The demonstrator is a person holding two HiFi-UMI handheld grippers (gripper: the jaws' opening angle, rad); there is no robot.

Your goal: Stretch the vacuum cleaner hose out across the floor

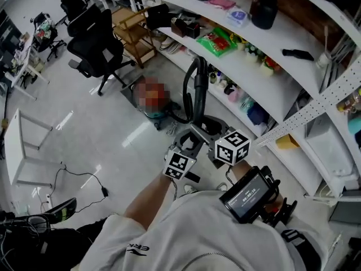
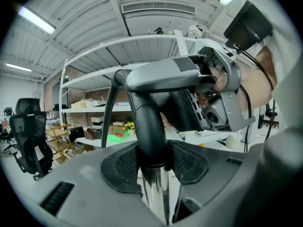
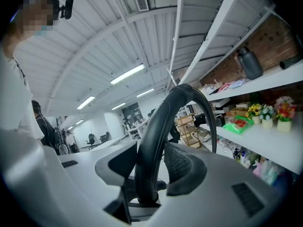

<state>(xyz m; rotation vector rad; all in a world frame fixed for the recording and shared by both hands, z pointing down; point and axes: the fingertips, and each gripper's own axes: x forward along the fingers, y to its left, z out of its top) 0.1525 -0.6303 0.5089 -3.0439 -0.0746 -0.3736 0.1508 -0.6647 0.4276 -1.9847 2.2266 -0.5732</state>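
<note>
The vacuum cleaner (image 1: 157, 115) sits on the floor by the shelving, partly under a mosaic patch. Its black hose (image 1: 194, 78) arcs up from it and bends down into both grippers in front of me. My left gripper (image 1: 189, 144) (image 2: 152, 161) is shut on the black curved handle tube (image 2: 150, 126), just above the chrome wand (image 2: 156, 193). My right gripper (image 1: 217, 134) (image 3: 151, 170) is shut on the black hose (image 3: 156, 126), which loops upward out of its jaws. The right gripper's body (image 2: 222, 103) shows close by in the left gripper view, against the grey handle top (image 2: 161, 77).
White shelving (image 1: 265, 55) with bottles, flowers and packets runs along the right. A black office chair (image 1: 96, 41) and a wooden cart (image 1: 135, 33) stand behind the vacuum. A white table (image 1: 28, 145) and floor cables (image 1: 84, 179) lie to the left.
</note>
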